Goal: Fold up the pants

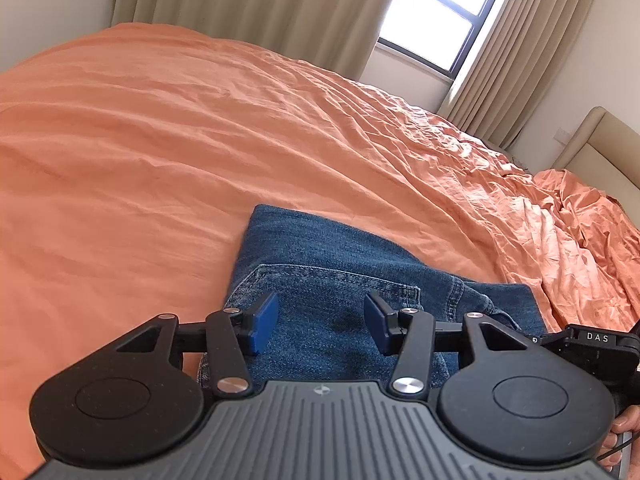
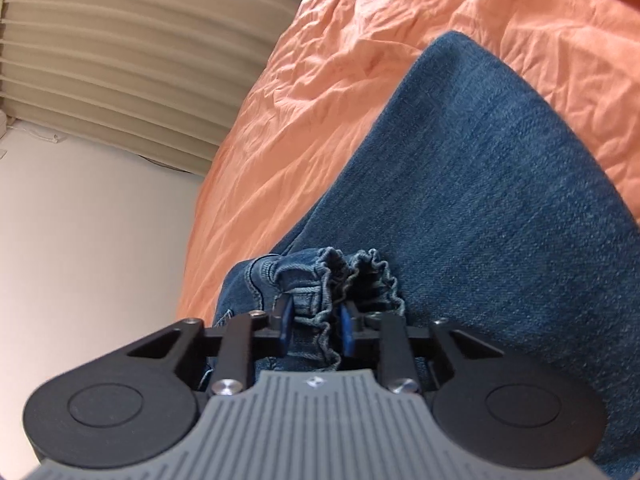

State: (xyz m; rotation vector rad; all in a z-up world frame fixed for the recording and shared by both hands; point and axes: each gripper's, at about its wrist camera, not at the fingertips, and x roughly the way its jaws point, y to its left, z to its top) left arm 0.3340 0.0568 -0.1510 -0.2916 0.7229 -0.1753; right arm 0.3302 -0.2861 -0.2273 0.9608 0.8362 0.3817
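The folded jeans (image 1: pixel 360 280) lie on the orange bed sheet (image 1: pixel 140 160). The right gripper (image 2: pixel 314 326) has its fingers pinched on the bunched elastic waistband (image 2: pixel 320 280) at twelve o'clock, while the left gripper (image 1: pixel 320 320) hovers half-open and empty above the back pocket (image 1: pixel 328 284). To fold well, I judge both layers should stay gathered and the left should pin the denim.

Bedroom in daylight, with an orange-covered bed

A wrinkled orange sheet (image 1: pixel 200 128) covers the bed. Beyond its far edge hang beige curtains (image 1: pixel 248 4) either side of a bright, dark-framed window (image 1: pixel 436 12). White walls (image 1: pixel 48 4); a beige padded headboard (image 1: pixel 600 148) stands at the right.
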